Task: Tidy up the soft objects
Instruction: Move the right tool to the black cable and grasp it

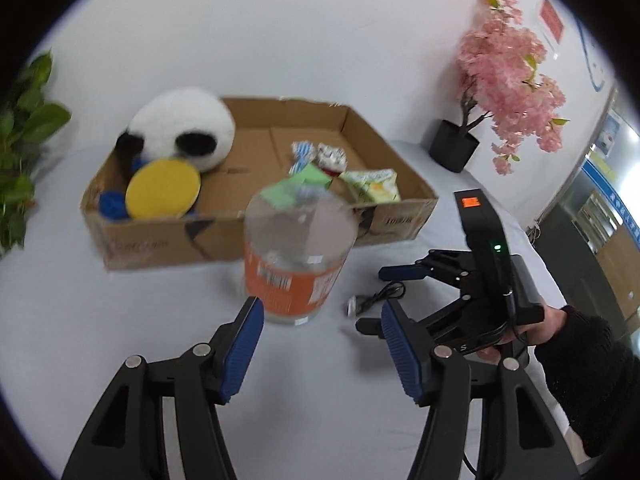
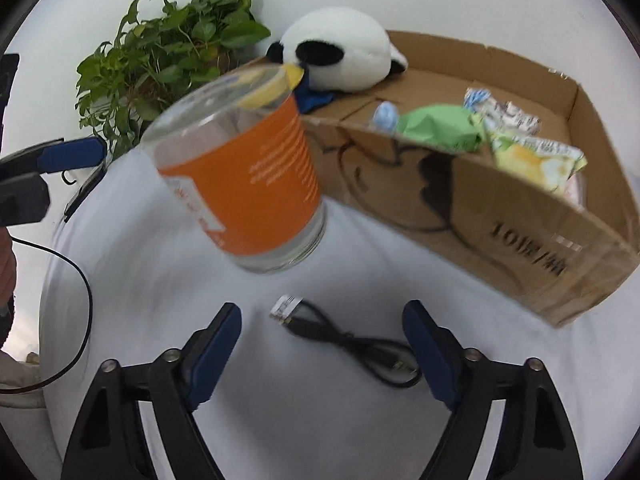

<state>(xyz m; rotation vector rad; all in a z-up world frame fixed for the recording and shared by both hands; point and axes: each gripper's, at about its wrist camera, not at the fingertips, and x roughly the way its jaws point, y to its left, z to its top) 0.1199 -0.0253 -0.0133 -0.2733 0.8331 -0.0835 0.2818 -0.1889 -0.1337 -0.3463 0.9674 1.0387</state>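
A shallow cardboard box [image 1: 168, 240] [image 2: 480, 216] on the white table holds a panda plush [image 1: 184, 128] [image 2: 340, 48], a yellow round pad [image 1: 162, 190], blue cloth [image 1: 110, 204] and green and patterned soft packets [image 1: 372, 186] [image 2: 440, 128]. A clear jar with an orange label [image 1: 296, 256] [image 2: 248, 176] stands in front of the box. My left gripper [image 1: 320, 340] is open and empty just short of the jar. My right gripper [image 2: 324, 344] [image 1: 376, 300] is open and empty over a black USB cable [image 2: 348, 340] [image 1: 376, 298].
A green leafy plant [image 1: 20, 152] [image 2: 160, 56] stands at the table's far left. A pink blossom tree in a black pot [image 1: 500, 92] stands at the far right. A white wall lies behind the table.
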